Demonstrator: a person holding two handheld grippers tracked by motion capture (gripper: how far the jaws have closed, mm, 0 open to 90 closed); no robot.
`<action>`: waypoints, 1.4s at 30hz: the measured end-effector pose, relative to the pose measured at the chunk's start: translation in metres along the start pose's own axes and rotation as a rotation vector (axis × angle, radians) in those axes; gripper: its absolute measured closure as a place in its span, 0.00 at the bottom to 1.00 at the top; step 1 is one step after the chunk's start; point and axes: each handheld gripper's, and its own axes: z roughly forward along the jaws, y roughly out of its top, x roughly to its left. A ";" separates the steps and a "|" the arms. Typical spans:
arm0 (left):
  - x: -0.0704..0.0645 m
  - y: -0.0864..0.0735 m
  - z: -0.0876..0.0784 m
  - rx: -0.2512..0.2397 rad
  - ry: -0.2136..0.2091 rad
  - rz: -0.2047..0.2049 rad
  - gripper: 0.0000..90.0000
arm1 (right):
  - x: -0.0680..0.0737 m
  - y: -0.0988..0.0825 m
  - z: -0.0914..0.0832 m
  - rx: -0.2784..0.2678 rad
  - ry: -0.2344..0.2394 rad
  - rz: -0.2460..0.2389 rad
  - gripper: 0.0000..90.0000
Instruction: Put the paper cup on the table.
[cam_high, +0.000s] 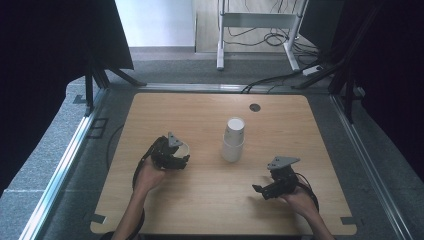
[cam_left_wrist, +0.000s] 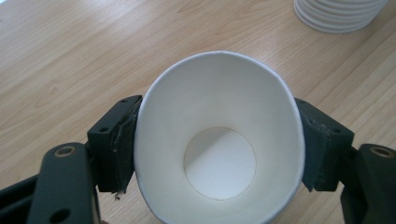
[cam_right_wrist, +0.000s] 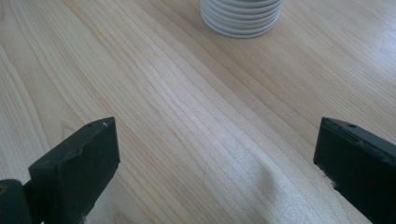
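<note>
At the centre-left of the high view, the left gripper (cam_high: 176, 156) sits on the wooden table (cam_high: 200, 200) with one white paper cup (cam_high: 183, 149) between its jaws. One stack of inverted white cups (cam_high: 233, 140) stands at the frame's centre, to the right of this gripper and apart from it. The right gripper (cam_high: 260, 189) is at the lower right of the frame, below and right of the stack, with nothing between its jaws. Two hands enter from the bottom edge, one per gripper.

In the left gripper view, the single paper cup (cam_left_wrist: 219, 140) occupies the frame's centre, mouth toward the camera. Both black jaws press its sides, and the rim is squeezed into an oval. The stack (cam_left_wrist: 338, 16) shows at the upper right corner; the count of cups in it cannot be determined.

In the right gripper view, the two jaws stand wide apart at the lower left and lower right, empty, over bare table (cam_right_wrist: 187, 116). The stack (cam_right_wrist: 241, 17) sits at the top centre, well ahead of the jaws.
</note>
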 end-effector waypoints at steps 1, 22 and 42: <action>0.000 0.000 0.000 0.000 -0.002 -0.004 0.27 | 0.000 0.000 0.000 0.001 0.000 -0.001 0.00; -0.005 0.004 -0.025 -0.099 -0.080 -0.002 0.07 | 0.000 0.002 -0.007 -0.008 -0.006 -0.011 0.00; -0.020 0.000 -0.064 -0.158 -0.060 0.022 0.01 | 0.001 0.006 -0.025 -0.079 0.023 0.022 0.00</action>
